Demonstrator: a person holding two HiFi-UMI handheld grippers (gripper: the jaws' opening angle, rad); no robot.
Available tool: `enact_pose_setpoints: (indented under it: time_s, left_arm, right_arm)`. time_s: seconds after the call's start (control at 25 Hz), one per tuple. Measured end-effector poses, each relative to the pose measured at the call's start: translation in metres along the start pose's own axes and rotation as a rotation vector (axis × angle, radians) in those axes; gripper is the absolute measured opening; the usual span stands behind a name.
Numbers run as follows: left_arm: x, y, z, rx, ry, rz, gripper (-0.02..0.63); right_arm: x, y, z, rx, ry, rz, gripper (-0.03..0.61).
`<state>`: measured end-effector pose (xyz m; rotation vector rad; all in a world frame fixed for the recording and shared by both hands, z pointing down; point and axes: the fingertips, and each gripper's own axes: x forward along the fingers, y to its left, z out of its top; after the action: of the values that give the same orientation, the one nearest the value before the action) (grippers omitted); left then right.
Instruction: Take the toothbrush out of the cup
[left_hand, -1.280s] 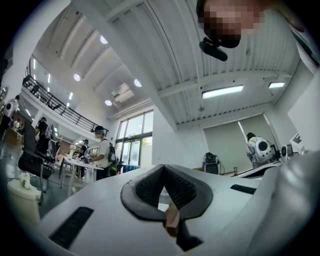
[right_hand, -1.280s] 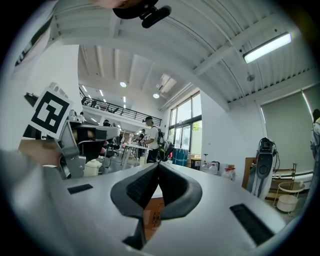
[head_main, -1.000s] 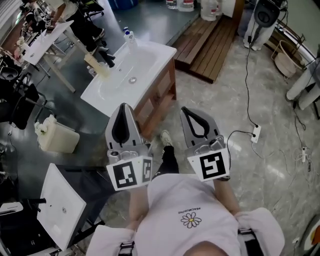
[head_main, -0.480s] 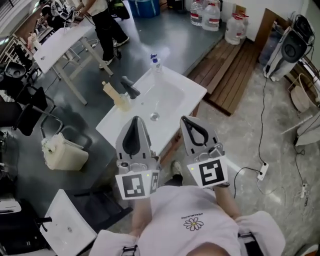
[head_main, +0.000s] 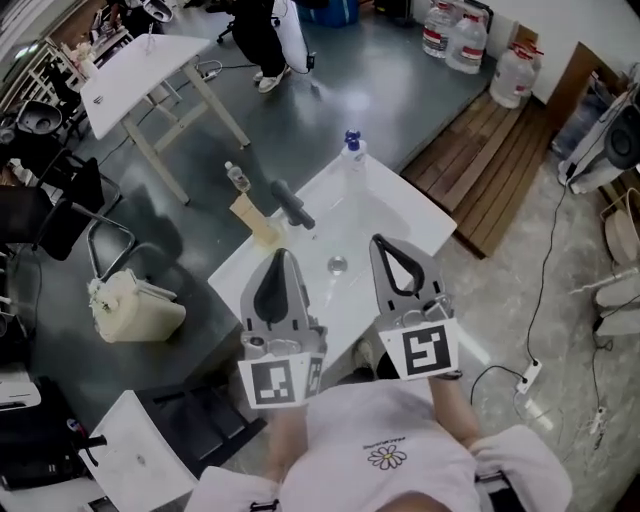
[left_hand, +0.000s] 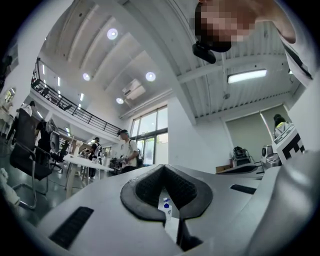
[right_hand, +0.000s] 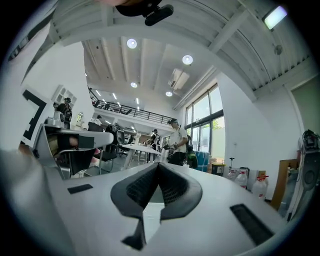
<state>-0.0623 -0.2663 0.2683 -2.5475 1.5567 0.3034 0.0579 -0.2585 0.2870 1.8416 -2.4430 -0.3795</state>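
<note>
The tall pale beige cup (head_main: 256, 222) stands on the left rim of the white ceramic sink basin (head_main: 420, 215), left of centre in the head view and just beside the black tap (head_main: 290, 205). A slim pale thing (head_main: 237, 178) rises out of the cup, its long axis leaning toward the upper left of the frame. It is probably the toothbrush, but it is too small to be sure.

The cup lies above and slightly left of the left gripper (head_main: 283, 258), well apart from its tips. The right gripper (head_main: 380, 243) sits further right, over the basin's middle. By this layout the left gripper is the nearer one, and it would have to travel up-frame past the tap.

Both grippers have their tips pressed together with nothing between them. In the left gripper view, only a clear plastic bottle with a blue cap (left_hand: 166, 207) shows far off through the loop of the pads.

The only markings are the black-and-white square codes on the gripper cubes. The small print under the daisy on the person's white shirt (head_main: 385, 458) cannot be read, and the bottle shows no legible label.
</note>
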Motion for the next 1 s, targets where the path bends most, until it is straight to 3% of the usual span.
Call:
enact_pose_setpoints:
  time_s: [0.32, 0.68, 1.0]
  left_arm:
    - [0.021, 0.015, 0.001, 0.014, 0.004, 0.066, 0.015]
    - [0.032, 0.029, -0.003, -0.01, -0.011, 0.172, 0.015]
    - [0.035, 0.043, -0.019, -0.061, 0.033, 0.222, 0.015]
  right_arm:
    - [0.039, -0.008, 0.001, 0.051, -0.025, 0.049, 0.011]
    - [0.058, -0.011, 0.005, 0.087, -0.084, 0.166, 0.011]
    - [0.062, -0.009, -0.013, 0.098, -0.039, 0.225, 0.012]
